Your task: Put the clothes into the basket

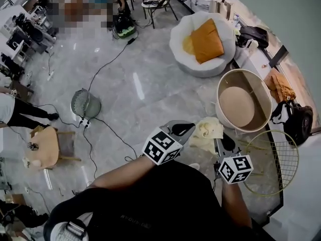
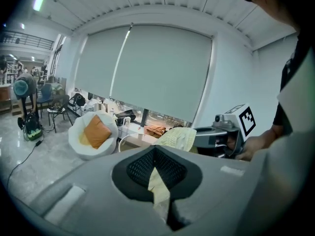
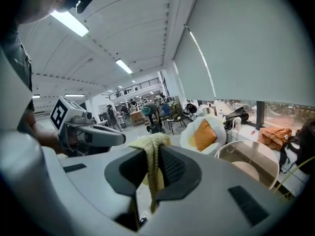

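A pale yellow garment (image 1: 209, 131) hangs between my two grippers, just left of and below the round tan basket (image 1: 260, 99). My left gripper (image 1: 192, 129) is shut on one part of the cloth (image 2: 158, 187). My right gripper (image 1: 218, 140) is shut on another part, which drapes over its jaws (image 3: 150, 154). In the left gripper view the bunched garment (image 2: 178, 137) sits ahead, with the right gripper (image 2: 212, 137) beyond it and the basket (image 2: 129, 137) behind. In the right gripper view the basket (image 3: 268, 163) stands empty at the right.
A white beanbag (image 1: 190, 67) with an orange cushion (image 1: 205, 41) lies beyond the basket. An orange cloth (image 1: 279, 87) and a black bag (image 1: 299, 122) sit at the right. A gold wire frame (image 1: 275, 159) lies by my right hand. A small fan (image 1: 85, 104) and cables are on the floor.
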A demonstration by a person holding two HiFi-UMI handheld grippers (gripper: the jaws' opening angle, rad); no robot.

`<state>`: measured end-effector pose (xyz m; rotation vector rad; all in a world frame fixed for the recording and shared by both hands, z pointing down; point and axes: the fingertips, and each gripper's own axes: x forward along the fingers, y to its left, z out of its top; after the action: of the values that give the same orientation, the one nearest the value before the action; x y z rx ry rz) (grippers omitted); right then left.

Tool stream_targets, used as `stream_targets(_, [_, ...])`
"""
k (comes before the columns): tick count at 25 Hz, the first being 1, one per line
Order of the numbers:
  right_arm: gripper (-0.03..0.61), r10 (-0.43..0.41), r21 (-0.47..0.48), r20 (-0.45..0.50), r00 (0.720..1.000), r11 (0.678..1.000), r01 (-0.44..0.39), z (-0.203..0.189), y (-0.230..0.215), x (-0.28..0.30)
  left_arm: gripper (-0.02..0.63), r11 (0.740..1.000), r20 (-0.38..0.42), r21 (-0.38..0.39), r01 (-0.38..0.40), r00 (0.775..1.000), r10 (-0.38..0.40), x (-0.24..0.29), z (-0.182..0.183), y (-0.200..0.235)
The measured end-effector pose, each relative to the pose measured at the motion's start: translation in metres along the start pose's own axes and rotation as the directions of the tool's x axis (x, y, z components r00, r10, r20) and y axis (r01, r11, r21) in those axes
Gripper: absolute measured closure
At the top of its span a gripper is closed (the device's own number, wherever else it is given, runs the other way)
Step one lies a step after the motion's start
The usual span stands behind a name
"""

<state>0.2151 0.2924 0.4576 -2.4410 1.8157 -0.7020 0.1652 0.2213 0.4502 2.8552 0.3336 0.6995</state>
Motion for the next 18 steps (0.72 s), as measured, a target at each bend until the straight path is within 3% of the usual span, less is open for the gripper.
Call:
stream_targets(7, [0.525, 0.033, -0.041, -0.008, 0.999, 0.999, -0.034, 0.033, 0.050, 0.055, 0.614, 1.000, 0.039, -0.015, 0.004, 0.999, -0.003, -0.026, 0.020, 0.059])
stream_targets(18, [0.525, 0.020, -0.051, -0.021, 1.000, 0.998, -0.021, 0.042, 0.095, 0.133, 0.614, 1.000, 0.068, 0.003, 0.020, 0.997, -0.020, -0.054, 0.023, 0.144])
